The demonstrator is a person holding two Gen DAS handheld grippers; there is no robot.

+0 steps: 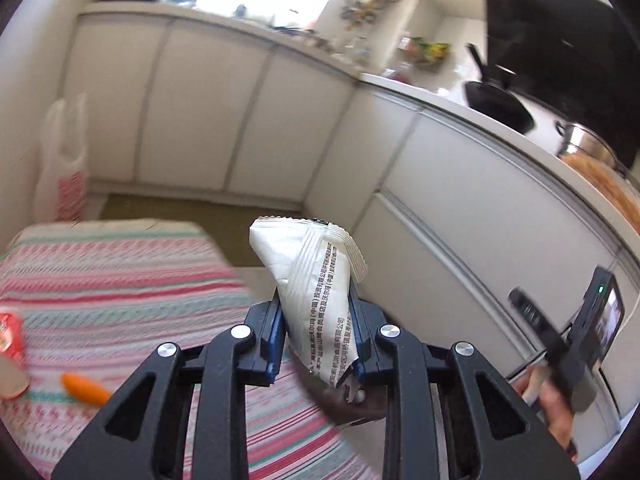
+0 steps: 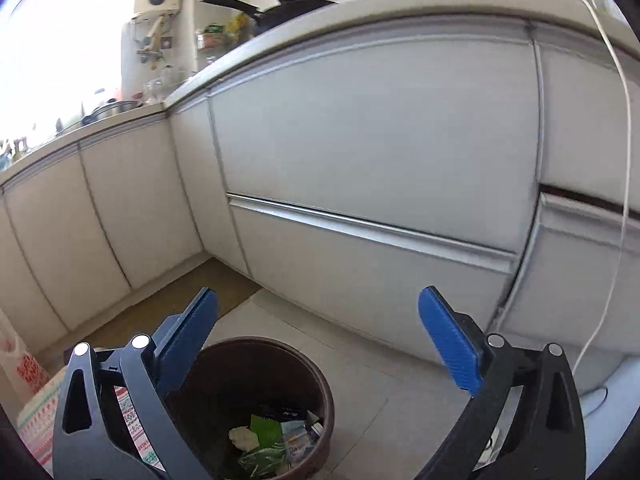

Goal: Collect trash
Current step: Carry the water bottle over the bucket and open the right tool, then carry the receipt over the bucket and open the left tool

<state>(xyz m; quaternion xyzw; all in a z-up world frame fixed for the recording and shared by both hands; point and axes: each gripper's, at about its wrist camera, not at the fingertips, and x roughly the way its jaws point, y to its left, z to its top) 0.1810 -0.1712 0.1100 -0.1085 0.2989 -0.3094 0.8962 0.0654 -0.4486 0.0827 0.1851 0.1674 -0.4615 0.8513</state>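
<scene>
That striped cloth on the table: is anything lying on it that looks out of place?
Yes. On the striped cloth a small orange piece and a red packet lie loose near the edge, likely trash still to collect. The left gripper already holds a crumpled white wrapper.

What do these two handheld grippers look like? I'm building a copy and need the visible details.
Both match. The left gripper has black angular linkage arms with triangular cut-outs, round silver pivot bolts and blue pads on its fingers. The right gripper shows the same build; its blue pads are flat, rectangular and finely ribbed. No cables or markings show on either.
</scene>
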